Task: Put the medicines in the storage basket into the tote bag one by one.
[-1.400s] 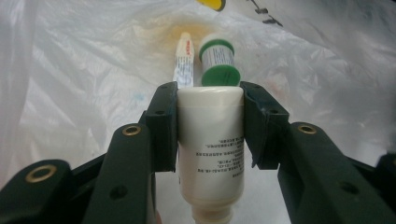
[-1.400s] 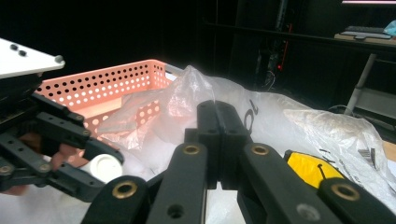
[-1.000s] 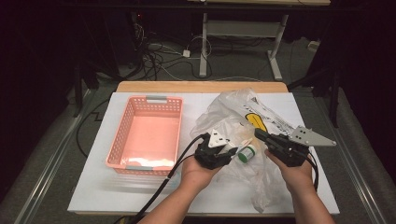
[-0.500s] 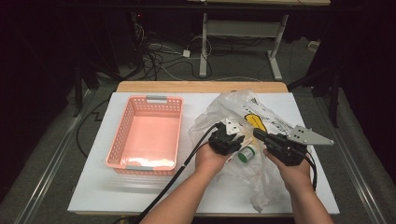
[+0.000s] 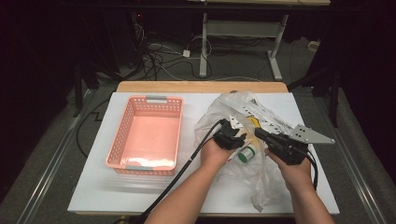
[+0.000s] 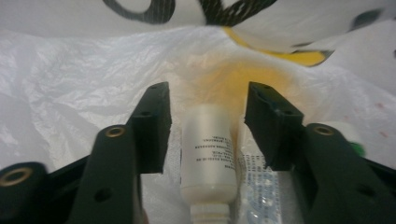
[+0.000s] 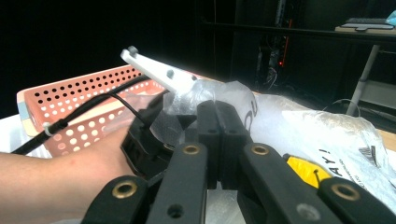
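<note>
- Bottle (image 6: pixel 208 161): small white plastic one, lying inside the thin bag (image 5: pixel 261 116) on the bench (image 5: pixel 93 186); likely light, stiff and smooth, so it may roll or slip. Best gripped across the body, below the neck.
- Left tongs (image 6: pixel 208 123): half open, jaws just widened, astride the bottle without pressing it.
- Right tongs (image 7: pixel 219 140): shut, seemingly pinching bag film to hold it open.
- Loose, crinkly film could snag in a grip; a green-capped jar (image 5: pixel 246 154) lies just beside.
- Pink basket (image 5: pixel 122 135) stands well left.

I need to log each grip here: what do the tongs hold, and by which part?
The right tongs are shut on the plastic bag, pinching its film. The left tongs straddle a white bottle inside, not gripping.
</note>
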`<state>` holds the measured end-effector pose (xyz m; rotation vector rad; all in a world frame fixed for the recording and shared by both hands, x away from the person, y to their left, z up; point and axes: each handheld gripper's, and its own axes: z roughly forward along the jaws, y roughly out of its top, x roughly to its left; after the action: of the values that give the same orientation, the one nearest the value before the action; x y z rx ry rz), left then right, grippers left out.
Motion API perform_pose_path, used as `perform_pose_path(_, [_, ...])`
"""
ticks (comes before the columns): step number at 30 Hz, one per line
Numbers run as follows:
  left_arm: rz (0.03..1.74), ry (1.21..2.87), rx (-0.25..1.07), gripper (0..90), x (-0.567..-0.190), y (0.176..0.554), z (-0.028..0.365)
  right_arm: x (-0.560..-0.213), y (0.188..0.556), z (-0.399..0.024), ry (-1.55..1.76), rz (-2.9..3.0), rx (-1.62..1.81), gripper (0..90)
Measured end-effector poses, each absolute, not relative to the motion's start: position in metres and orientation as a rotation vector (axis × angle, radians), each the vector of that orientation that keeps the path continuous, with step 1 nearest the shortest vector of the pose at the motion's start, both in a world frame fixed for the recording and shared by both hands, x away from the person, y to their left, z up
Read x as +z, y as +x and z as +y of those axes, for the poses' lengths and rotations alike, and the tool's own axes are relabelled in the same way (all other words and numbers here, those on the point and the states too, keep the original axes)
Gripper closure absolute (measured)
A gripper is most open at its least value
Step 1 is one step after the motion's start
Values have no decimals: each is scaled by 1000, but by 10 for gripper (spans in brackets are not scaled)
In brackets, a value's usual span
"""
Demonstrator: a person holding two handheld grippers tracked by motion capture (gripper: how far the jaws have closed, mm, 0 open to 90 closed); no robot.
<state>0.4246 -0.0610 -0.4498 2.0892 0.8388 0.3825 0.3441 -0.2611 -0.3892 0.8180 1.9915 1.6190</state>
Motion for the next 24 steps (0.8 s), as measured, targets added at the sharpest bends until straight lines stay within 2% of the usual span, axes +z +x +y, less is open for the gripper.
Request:
perform_pose_path(2, [822, 2093, 379, 402, -443, 417, -58, -389, 344, -261, 817, 1997, 1614, 900])
perform_pose_path(8, [753, 2068, 327, 364, -432, 382, -36, -389, 342, -259, 807, 2004, 1606, 900])
perform_pose_path(12, [728, 2085, 284, 300, -439, 354, -17, -389, 341, -257, 802, 2006, 1600, 900])
perform_pose_path(15, [719, 2149, 301, 250, -453, 336, -6, -388, 340, -257, 801, 2004, 1597, 900])
perform_pose_path(19, [804, 2242, 270, 132, -477, 331, 1, -389, 340, -256, 800, 2011, 1591, 900])
perform_pose_path(24, [828, 2301, 252, 88, -484, 334, -3, -390, 341, -255, 804, 2015, 1587, 900])
